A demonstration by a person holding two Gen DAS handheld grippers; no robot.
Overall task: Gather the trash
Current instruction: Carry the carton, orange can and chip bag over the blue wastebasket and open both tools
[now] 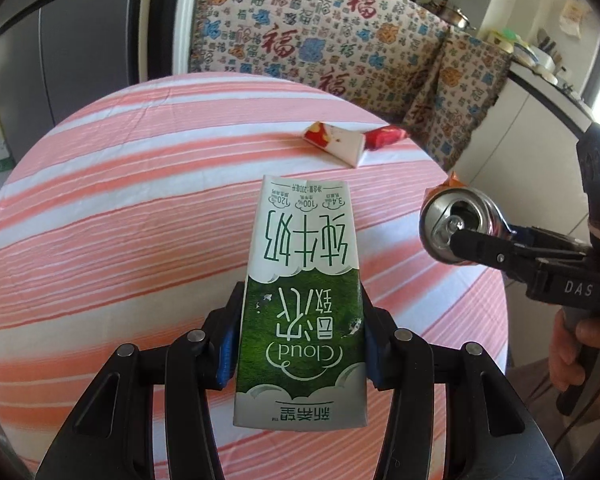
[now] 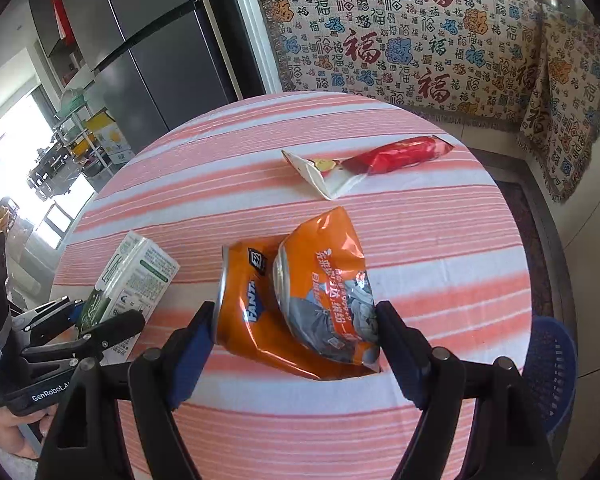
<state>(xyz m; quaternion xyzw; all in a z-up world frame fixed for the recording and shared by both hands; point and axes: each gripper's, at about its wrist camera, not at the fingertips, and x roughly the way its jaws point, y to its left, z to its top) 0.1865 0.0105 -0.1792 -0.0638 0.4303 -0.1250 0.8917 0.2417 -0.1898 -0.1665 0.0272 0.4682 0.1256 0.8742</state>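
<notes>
My left gripper (image 1: 302, 304) is shut on a green and white milk carton (image 1: 304, 264), held upside down above the striped table (image 1: 120, 200). In the right wrist view the same carton (image 2: 136, 276) sticks out of the left gripper (image 2: 88, 332) at the lower left. My right gripper (image 2: 296, 312) is shut on a dented orange Fanta can (image 2: 244, 304) and an orange snack bag (image 2: 328, 272), squeezed together between the pads. The can's silver top (image 1: 456, 224) shows at the right of the left wrist view. A red wrapper (image 2: 400, 154) and a white and red packet (image 2: 320, 172) lie on the table's far side.
The round table (image 2: 440, 240) wears an orange and white striped cloth. A blue plastic basket (image 2: 552, 364) stands on the floor at its right. Behind are a bench under a patterned throw (image 2: 420, 40) and a dark fridge (image 2: 152, 52). A hand (image 1: 568, 352) grips the right handle.
</notes>
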